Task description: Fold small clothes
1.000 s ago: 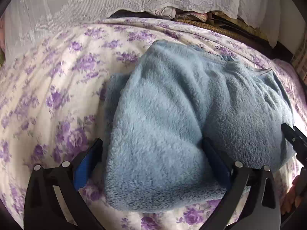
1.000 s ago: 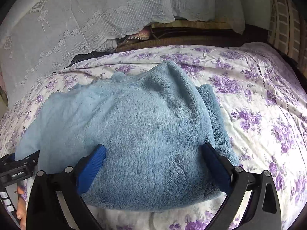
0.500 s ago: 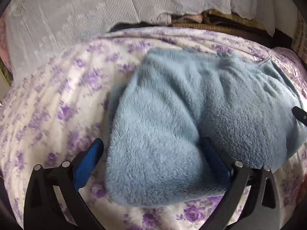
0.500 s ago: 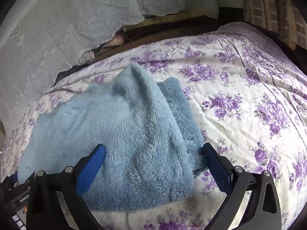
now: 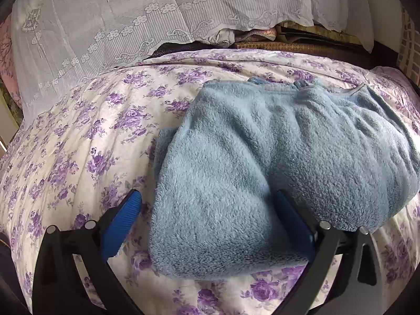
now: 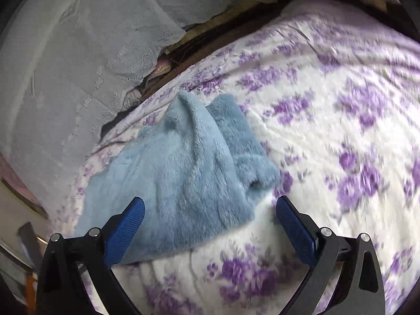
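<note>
A fluffy light blue garment (image 5: 262, 162) lies folded into a thick bundle on the floral bedspread (image 5: 78, 144). My left gripper (image 5: 207, 210) is open, its blue pads on either side of the bundle's near left corner, with the fleece bulging over the right pad. In the right wrist view the same blue garment (image 6: 183, 170) lies left of centre, a sleeve cuff (image 6: 260, 176) sticking out to the right. My right gripper (image 6: 210, 215) is open above the garment's near right edge, and nothing is pinched between its fingers.
A white lace cloth (image 5: 131, 18) hangs behind the bed, with a dark gap and some folded fabric (image 5: 252, 35) under it. A wooden bed edge (image 6: 210, 42) runs along the back. Bare bedspread (image 6: 341, 131) stretches to the right of the garment.
Both grippers have drawn back from the bundle. The right one has swung right and lifted away, so the garment now sits left in its blurred view. The right gripper has left the left wrist view.
</note>
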`<state>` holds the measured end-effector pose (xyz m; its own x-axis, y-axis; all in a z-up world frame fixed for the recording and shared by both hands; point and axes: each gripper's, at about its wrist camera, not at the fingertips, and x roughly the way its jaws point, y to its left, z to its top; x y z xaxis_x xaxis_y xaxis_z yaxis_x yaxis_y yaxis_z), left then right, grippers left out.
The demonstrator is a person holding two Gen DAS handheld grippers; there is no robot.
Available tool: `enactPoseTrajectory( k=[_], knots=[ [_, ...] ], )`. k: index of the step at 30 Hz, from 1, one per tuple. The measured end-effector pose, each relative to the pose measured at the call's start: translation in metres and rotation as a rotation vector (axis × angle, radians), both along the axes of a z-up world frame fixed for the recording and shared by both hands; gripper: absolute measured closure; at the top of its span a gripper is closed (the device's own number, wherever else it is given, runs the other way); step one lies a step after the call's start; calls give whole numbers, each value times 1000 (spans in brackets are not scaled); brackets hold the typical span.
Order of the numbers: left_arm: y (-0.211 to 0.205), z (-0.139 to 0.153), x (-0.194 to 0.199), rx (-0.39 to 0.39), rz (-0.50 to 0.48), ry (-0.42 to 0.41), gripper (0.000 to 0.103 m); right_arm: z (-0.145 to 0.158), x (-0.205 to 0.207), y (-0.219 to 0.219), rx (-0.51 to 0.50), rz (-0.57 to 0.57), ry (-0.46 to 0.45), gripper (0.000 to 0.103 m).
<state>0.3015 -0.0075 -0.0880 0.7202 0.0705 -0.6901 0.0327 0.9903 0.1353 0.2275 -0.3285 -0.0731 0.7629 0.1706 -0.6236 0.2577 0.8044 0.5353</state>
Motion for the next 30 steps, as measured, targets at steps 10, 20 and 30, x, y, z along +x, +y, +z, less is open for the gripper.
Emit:
enactPoseTrajectory(
  k=[10, 20, 30],
  knots=[
    [-4, 6, -6, 15, -9, -25, 5, -1, -37, -1, 138, 20, -61, 3],
    [-31, 37, 15, -68, -74, 17, 5, -7, -21, -5, 195, 27, -33, 3],
    [-55, -3, 32, -33, -86, 42, 4, -10, 28, -13, 235, -89, 38, 3]
  ],
)
